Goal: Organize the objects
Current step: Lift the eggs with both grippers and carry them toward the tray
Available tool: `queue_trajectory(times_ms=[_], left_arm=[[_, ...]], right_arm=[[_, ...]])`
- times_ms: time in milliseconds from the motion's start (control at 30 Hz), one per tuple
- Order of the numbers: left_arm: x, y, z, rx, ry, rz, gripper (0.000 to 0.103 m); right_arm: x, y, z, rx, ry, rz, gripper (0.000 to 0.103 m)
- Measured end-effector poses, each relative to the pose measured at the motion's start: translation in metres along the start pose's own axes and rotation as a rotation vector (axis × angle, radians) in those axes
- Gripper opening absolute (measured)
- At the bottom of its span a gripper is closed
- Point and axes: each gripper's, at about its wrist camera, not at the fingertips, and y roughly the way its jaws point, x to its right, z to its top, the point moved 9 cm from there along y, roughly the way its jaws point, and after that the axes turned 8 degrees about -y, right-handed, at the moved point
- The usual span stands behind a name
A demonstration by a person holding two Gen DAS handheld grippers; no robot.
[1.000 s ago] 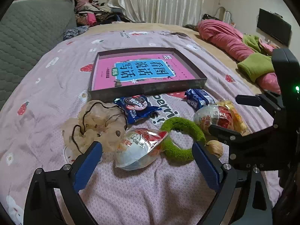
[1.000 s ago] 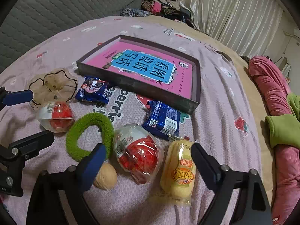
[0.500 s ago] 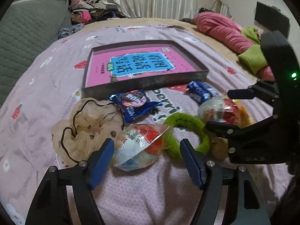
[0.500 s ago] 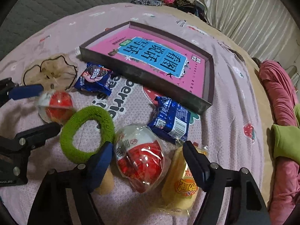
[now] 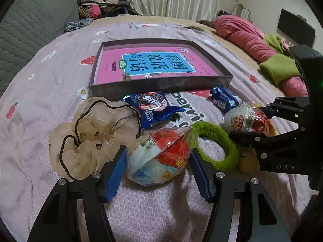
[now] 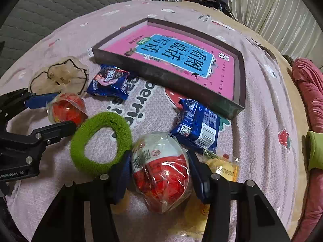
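Bare bedspread (image 5: 50, 80) left of tray (image 5: 161, 84)

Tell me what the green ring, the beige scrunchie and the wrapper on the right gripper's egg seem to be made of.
Green ring: fuzzy, matte fabric, probably chenille or terry, going by its soft nap.
Beige scrunchie: sheer, gauzy cloth with dark piped edges, ruffled and see-through.
Egg wrapper: clear glossy plastic film, crinkled with bright highlights; the shell beneath looks like hard plastic, though that is unsure.

two wrapped toy eggs (image 5: 159, 157) (image 6: 161, 171) | on bedspread | near tray (image 5: 161, 85)
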Motion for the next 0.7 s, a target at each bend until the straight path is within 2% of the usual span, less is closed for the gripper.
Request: queue_trajectory(times_ms=[233,700], left_arm=[[0.006,-0.020,0.011,0.051,0.007,-0.020,0.064],[0.020,-0.070,0.020,0.122,0.018,-0.011,0.064]], right_arm=[[-0.003,-0.020,0.008,0.047,0.013,0.009,0.054],[-0.013,-0.077,0.014,0.143,0.039,0.003,0.054]])
